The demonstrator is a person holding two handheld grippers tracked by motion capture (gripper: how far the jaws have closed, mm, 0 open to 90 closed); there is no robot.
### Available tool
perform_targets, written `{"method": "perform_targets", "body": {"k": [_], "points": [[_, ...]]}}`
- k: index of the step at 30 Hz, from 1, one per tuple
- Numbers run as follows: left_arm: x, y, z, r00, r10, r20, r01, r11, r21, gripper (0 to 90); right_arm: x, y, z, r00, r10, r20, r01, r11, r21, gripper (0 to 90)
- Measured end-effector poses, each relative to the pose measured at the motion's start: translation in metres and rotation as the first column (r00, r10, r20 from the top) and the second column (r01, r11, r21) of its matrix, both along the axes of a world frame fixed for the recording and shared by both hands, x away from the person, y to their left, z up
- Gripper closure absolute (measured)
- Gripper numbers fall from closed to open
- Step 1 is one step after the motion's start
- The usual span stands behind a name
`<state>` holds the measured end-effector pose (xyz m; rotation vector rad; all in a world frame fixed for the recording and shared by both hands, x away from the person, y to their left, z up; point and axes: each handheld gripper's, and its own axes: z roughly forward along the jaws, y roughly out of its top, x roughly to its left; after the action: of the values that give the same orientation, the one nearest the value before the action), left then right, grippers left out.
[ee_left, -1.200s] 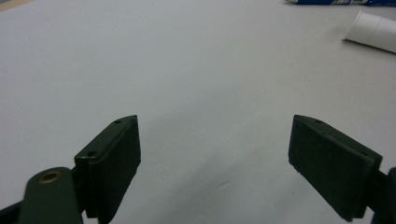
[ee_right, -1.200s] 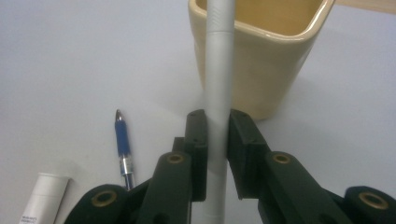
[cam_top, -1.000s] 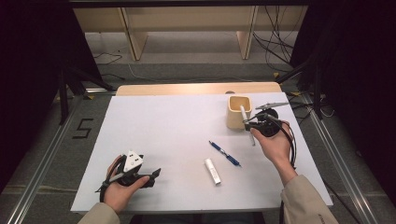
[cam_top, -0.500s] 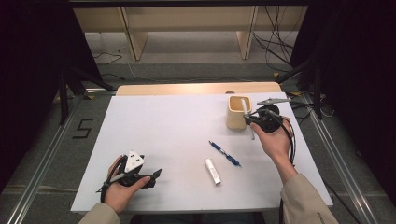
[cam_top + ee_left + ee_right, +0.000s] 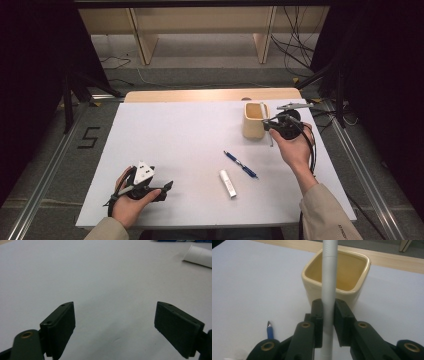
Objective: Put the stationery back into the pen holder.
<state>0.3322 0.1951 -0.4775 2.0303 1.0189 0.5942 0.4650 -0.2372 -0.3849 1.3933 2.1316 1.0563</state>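
A slim white pen stands nearly upright, its upper end over the open mouth of a cream, square-mouthed cup. The cup sits upright at the table's two o'clock; it looks empty, though its floor is hidden.

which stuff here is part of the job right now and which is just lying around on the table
In the job:
- white pen, clamped upright in the right gripper
- cream square cup, just behind the pen, open top

Lying about:
- blue pen, flat on the table
- white capped tube, flat beside the blue pen
- left gripper, open over bare table, holding nothing
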Motion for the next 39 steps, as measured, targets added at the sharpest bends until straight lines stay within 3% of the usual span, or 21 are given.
{"method": "perform_targets", "body": {"k": [39], "points": [[0.0,0.0,0.0,1.0,0.0,-0.002,0.0,1.0,-0.003,16.8,0.025,0.004,0.03,0.9958,-0.039,0.083,0.037,0.9988,0.031,78.7]]}}
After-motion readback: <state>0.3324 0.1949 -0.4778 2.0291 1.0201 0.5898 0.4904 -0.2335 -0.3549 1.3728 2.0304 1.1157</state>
